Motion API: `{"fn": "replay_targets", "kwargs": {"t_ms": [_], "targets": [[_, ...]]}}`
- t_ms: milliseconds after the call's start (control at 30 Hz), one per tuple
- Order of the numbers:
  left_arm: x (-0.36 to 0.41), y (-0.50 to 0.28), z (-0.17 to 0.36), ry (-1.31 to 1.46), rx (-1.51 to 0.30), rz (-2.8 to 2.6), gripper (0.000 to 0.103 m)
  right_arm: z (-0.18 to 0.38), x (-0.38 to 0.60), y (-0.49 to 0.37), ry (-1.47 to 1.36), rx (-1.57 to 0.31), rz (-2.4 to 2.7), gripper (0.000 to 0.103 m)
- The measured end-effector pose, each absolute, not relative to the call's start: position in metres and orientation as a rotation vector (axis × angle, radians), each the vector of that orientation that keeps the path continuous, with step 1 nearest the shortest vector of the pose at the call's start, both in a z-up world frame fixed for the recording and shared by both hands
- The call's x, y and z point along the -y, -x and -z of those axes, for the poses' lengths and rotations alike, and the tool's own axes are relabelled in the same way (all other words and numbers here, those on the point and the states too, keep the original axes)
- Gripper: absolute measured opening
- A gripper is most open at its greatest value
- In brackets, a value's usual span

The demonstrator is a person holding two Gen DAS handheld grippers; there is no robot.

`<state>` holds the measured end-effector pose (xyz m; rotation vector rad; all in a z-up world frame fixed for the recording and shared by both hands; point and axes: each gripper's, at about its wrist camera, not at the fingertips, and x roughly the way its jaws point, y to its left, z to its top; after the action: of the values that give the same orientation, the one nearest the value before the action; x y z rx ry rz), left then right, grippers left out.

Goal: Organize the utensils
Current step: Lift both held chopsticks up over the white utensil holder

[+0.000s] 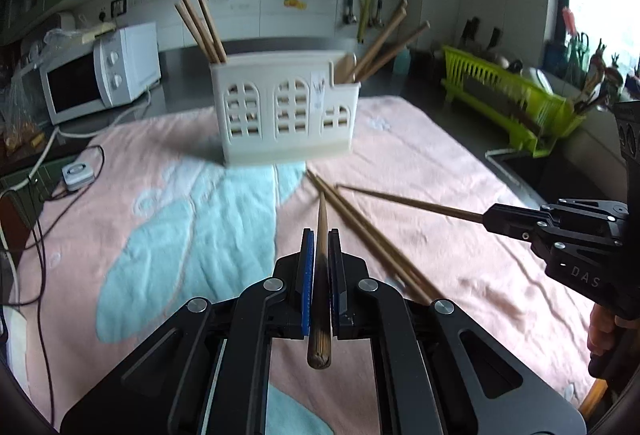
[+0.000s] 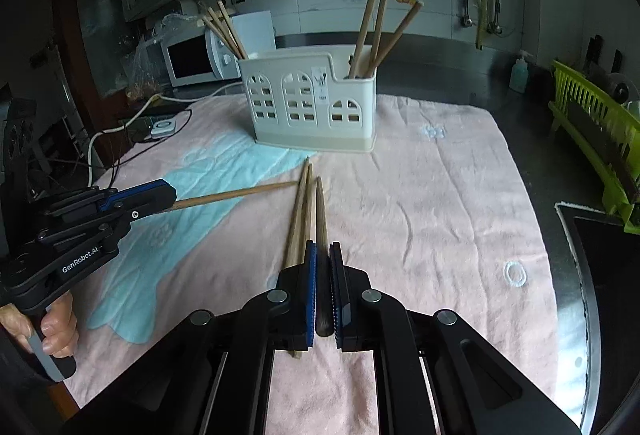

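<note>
Fluffy pink towel (image 2: 420, 195); both grippers pinch tapered, seemingly wooden chopsticks.

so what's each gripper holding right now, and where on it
Each holds one brown wooden chopstick near its thick end: the left gripper grips one, the right gripper another, tips pointing forward.

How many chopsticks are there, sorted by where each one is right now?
In the white holder, left end: 3
In the holder, right end: 3
Lying on the towel: 2
Held in the left gripper: 1
Held in the right gripper: 1
Total: 10
</note>
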<state>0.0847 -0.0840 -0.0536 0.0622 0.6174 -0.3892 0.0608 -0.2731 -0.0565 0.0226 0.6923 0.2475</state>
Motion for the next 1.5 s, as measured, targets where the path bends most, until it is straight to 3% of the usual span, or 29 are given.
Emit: {"fn": "replay_targets", "kwargs": {"t_ms": [400,667,800,933,1000,1367,1500], "targets": [[0.073,-0.102,0.023,-0.068,-0.538,0.395,0.002,-0.007,0.266,-0.086,0.008,-0.594,-0.270,0.007],[0.074,-0.101,0.053,-0.071,-0.699,0.453,0.003,-0.008,0.262,-0.090,0.024,-0.592,-0.272,0.007],[0.072,-0.090,0.074,-0.092,-0.771,0.480,0.009,-0.009,0.261,-0.089,0.022,-0.584,-0.274,0.007],[0.072,-0.077,0.094,-0.119,-0.834,0.495,0.022,-0.011,0.259,-0.089,0.027,-0.580,-0.274,0.007],[0.071,-0.073,0.103,-0.118,-0.859,0.502,0.022,-0.010,0.259,-0.089,0.023,-0.578,-0.274,0.007],[0.069,-0.073,0.133,-0.115,-0.935,0.472,0.021,-0.011,0.259,-0.089,0.024,-0.579,-0.273,0.007],[0.070,-0.073,0.131,-0.145,-0.928,0.448,0.008,-0.011,0.259,-0.089,0.025,-0.578,-0.275,0.007]]}}
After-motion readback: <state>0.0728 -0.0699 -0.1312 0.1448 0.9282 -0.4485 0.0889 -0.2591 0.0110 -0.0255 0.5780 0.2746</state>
